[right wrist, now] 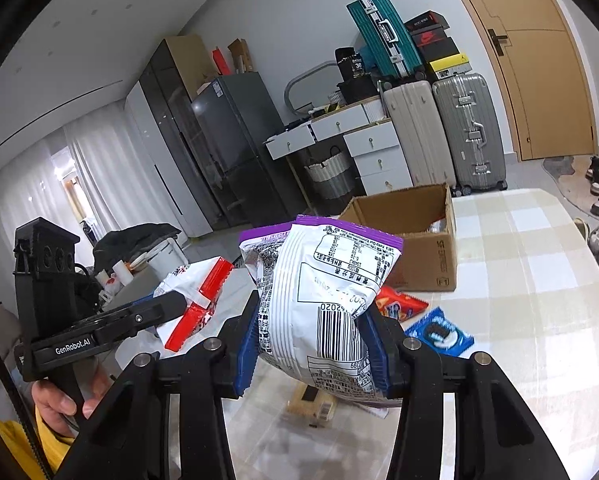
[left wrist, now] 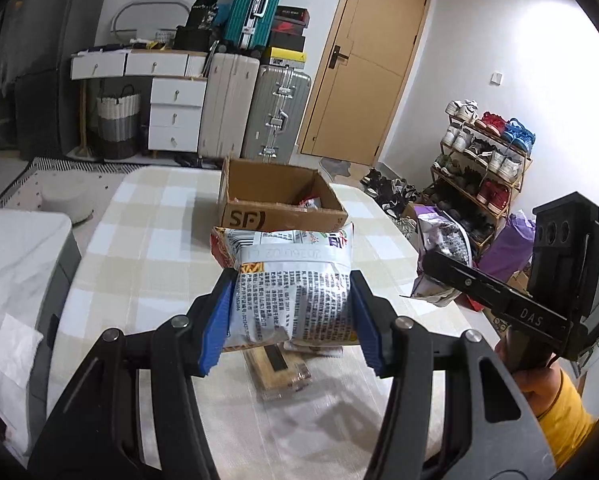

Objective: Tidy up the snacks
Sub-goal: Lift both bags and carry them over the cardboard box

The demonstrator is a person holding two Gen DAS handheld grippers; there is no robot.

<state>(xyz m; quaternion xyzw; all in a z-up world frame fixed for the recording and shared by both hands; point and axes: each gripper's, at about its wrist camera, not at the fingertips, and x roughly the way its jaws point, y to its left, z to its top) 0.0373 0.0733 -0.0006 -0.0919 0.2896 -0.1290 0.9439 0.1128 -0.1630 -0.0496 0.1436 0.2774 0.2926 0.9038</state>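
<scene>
My left gripper point(left wrist: 293, 316) is shut on a red-and-white snack bag point(left wrist: 291, 280) and holds it above the table, short of the open cardboard box point(left wrist: 279, 216). My right gripper point(right wrist: 313, 344) is shut on a purple-and-white snack bag point(right wrist: 323, 300), also lifted. That purple bag shows in the left wrist view point(left wrist: 443, 256) at the right, and the red bag shows in the right wrist view point(right wrist: 195, 300) at the left. The box point(right wrist: 415, 240) holds some packets. A tan wrapped snack point(left wrist: 279, 372) lies on the table under the left gripper.
A checked tablecloth point(left wrist: 147, 248) covers the table. A blue Oreo pack point(right wrist: 439, 332) and a red snack pack point(right wrist: 399, 304) lie beside the box. Suitcases point(left wrist: 275, 112), drawers and a shoe rack point(left wrist: 483, 160) stand beyond the table. A grey cabinet point(left wrist: 15, 280) is at the left.
</scene>
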